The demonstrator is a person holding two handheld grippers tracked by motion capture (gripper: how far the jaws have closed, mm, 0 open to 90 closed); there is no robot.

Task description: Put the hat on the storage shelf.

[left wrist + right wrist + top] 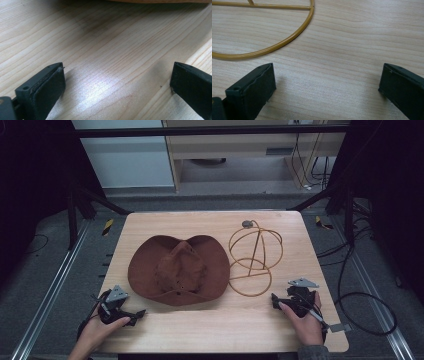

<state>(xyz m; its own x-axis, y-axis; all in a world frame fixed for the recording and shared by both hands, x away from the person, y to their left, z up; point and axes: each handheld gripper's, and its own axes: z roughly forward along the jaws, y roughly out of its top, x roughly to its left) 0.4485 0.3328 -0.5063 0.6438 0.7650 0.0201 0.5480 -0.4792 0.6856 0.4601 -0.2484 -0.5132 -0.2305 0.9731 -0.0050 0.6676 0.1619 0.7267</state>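
Both grippers, left (134,314) and right (278,301), rested on the table (215,325), fingers wide, empty. Nothing was grasped yet. Likely next: lifting the brown cowboy hat (178,267) onto the gold wire hat stand (254,257).

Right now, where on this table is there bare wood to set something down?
Bare strips: the far edge behind the brown hat and the wire hat stand; the near edge between the left gripper and right gripper; the left margin beside the hat. Crowded: the middle, where the hat's brim meets the stand's base ring.
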